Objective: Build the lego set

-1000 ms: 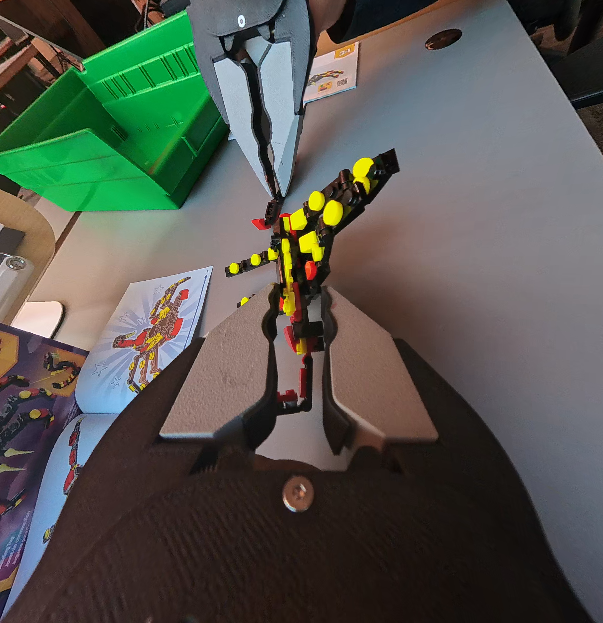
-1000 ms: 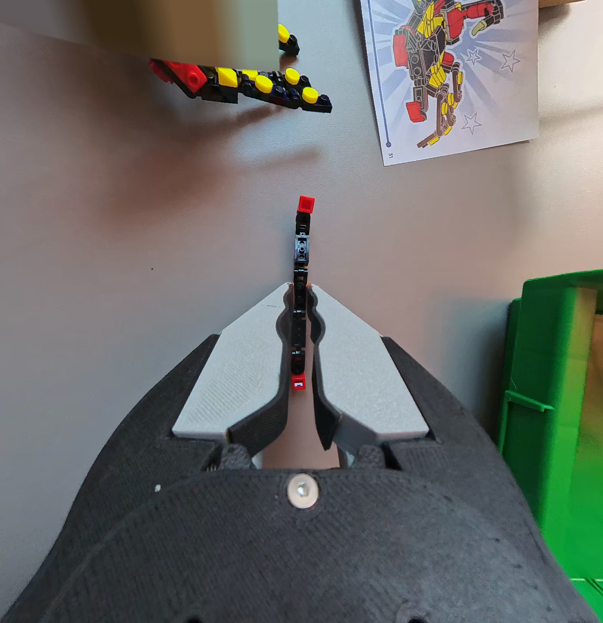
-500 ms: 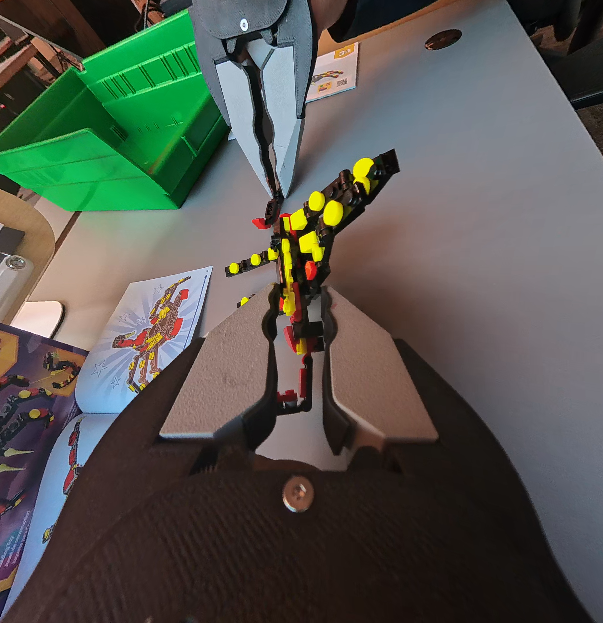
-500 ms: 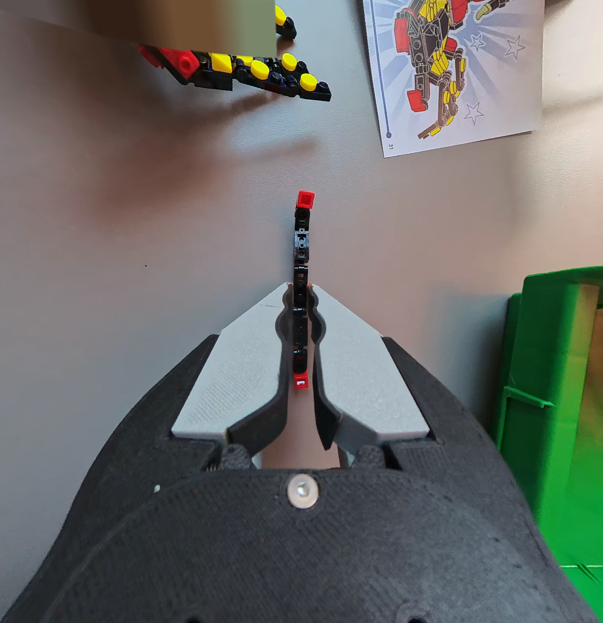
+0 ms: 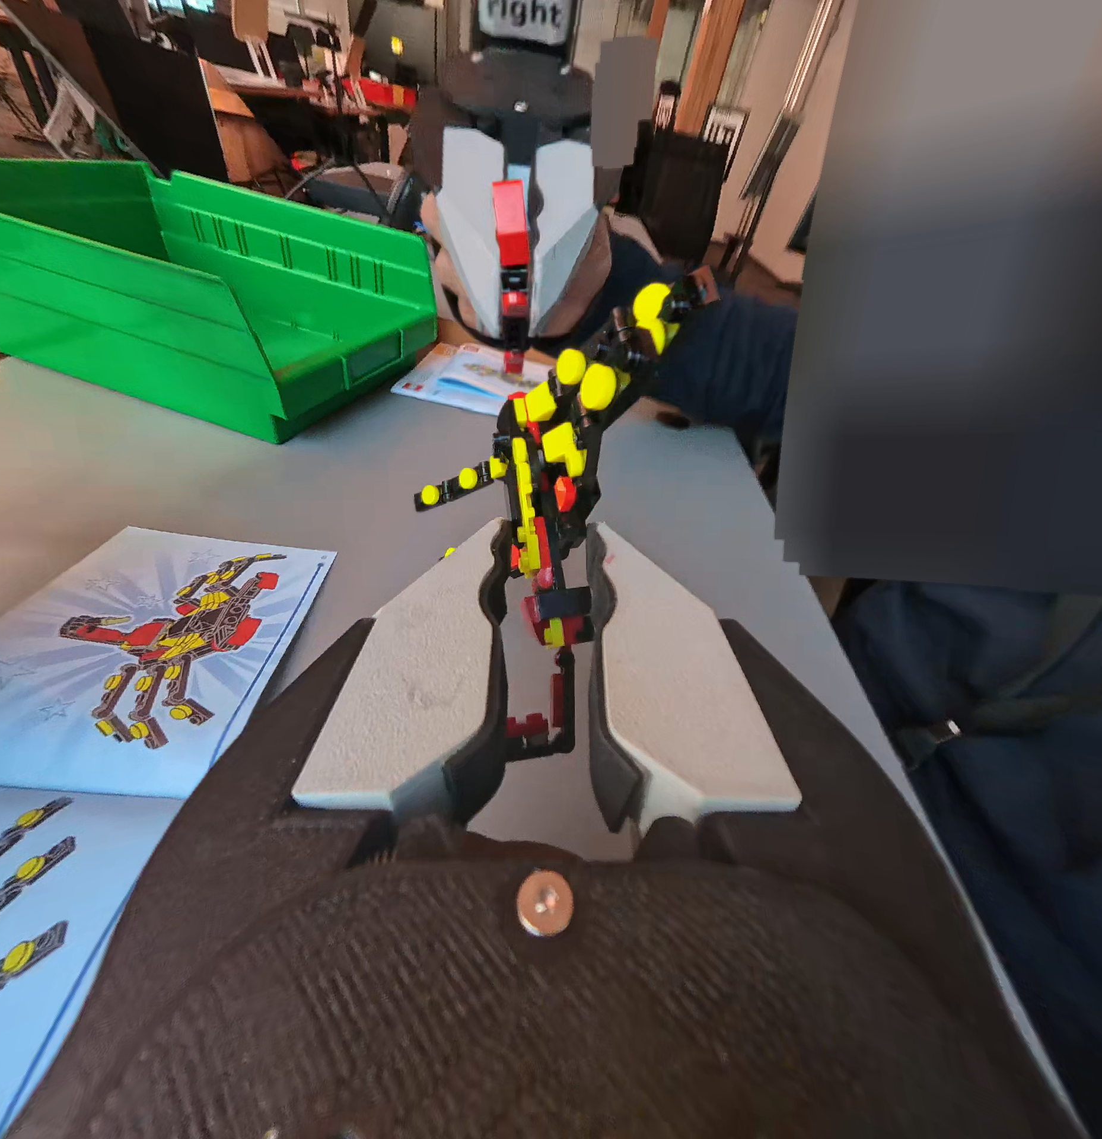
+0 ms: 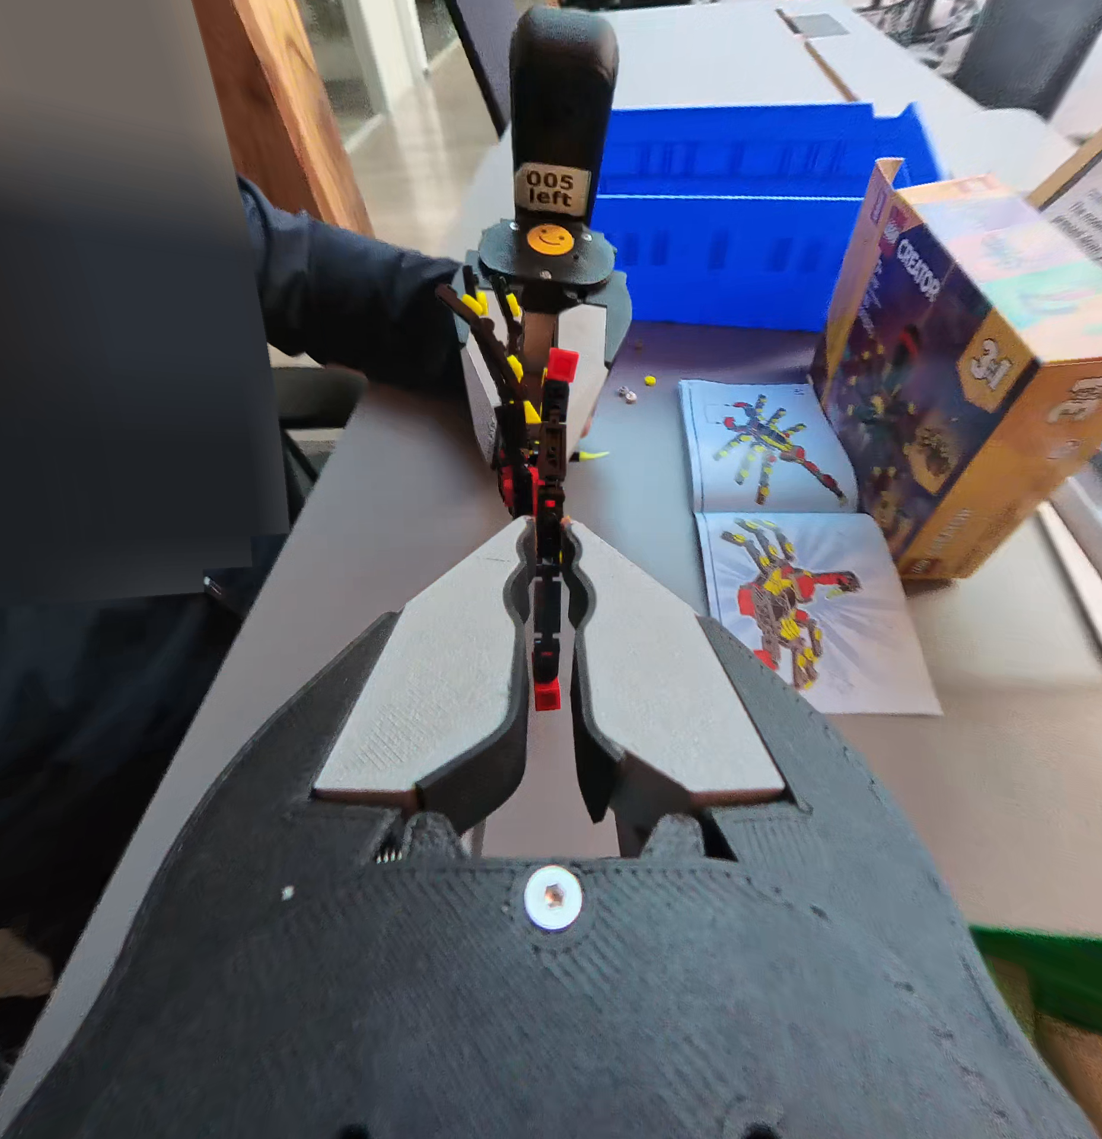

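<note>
My left gripper (image 5: 543, 537) is shut on the black, yellow and red lego model (image 5: 551, 468), held up above the grey table (image 5: 166, 468). My right gripper (image 6: 545, 524) is shut on a thin black lego limb with red ends (image 6: 551, 444). The two grippers face each other. In the right wrist view the limb's far end sits right against the model (image 6: 511, 425) in the left gripper (image 6: 539, 363); whether they touch I cannot tell. In the left wrist view the right gripper (image 5: 513, 333) shows head-on beyond the model with the limb (image 5: 510, 246) in it.
A green bin (image 5: 185, 289) stands at the left of the table. Open instruction booklets (image 5: 148, 653) (image 6: 801, 591) lie on the table. The lego set box (image 6: 967, 370) and a blue bin (image 6: 739, 203) stand farther back. Small loose pieces (image 6: 635, 391) lie near the booklet. A person's dark sleeve (image 6: 351, 308) is behind. Tip to tip, the grippers are about 7 cm apart.
Both grippers have tilted up from looking down at the table to near level, facing each other. The limb's end has come up close to the model. Both grips are unchanged.
</note>
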Available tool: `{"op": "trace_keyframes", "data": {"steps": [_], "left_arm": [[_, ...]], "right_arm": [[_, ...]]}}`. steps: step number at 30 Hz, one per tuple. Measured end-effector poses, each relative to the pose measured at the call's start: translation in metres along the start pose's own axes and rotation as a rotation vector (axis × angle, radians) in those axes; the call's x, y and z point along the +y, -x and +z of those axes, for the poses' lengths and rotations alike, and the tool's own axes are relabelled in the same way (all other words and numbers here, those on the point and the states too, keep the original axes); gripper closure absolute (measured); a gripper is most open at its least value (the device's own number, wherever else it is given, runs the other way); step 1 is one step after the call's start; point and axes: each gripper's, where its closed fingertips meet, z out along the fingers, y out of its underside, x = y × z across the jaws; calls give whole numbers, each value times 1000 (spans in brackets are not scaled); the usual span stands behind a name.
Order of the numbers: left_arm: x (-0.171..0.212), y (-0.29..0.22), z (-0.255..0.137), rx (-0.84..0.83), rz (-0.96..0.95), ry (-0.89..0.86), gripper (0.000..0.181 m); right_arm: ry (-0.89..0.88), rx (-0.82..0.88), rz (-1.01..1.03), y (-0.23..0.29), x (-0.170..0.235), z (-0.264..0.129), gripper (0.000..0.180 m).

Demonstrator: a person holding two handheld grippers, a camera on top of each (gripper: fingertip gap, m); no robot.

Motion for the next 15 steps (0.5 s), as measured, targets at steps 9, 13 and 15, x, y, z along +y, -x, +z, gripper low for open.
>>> {"op": "trace_keyframes", "data": {"steps": [9,13,15], "left_arm": [[-9,5,-9,62,-151,-103,160],[-17,7,-13,95,-220,-179,160],[-19,7,-13,108,-242,-203,160]], "right_arm": [[-48,-244,222,-10,-30,18,176],[-57,-358,298,-8,-40,25,176],[-31,-362,308,-9,-35,29,176]]}}
